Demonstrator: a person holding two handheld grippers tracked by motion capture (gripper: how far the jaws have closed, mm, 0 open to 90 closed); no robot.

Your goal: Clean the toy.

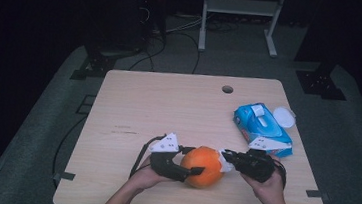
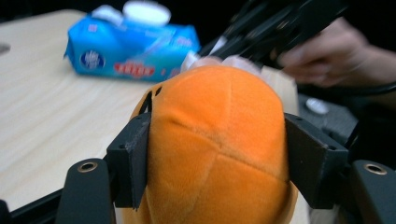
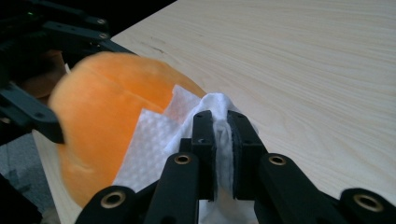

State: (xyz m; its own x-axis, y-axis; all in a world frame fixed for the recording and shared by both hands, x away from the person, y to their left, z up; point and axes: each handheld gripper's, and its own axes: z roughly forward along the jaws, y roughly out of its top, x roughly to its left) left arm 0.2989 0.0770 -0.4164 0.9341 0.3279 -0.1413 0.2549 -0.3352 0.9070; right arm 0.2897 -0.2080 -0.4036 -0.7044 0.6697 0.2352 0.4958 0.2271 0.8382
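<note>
A: Orange plush ball (image 2: 217, 149) is clamped between the left gripper (image 1: 182, 171) jaws, one pad on each flank. Partly closed, plush dented slightly at the pads. Why so deep?

B: Judged as a fixture hold. The ball is seated far back between the jaws so it can't roll while being wiped. It's kept at the table's (image 1: 169, 101) near edge, right in front of the person.

A: Right gripper (image 3: 223, 140)?

B: Pinched nearly shut on a folded white wet wipe (image 3: 154, 144). The wipe is bunched between the jaws and fans out ahead of the tips, laid against the ball's side opposite the left jaws.

A: So push is countered by the clamp.

B: Likely. The blue wet-wipe pack (image 1: 262, 129) is left beyond the right jaws, lid flipped open, kept within reach for another sheet.
</note>
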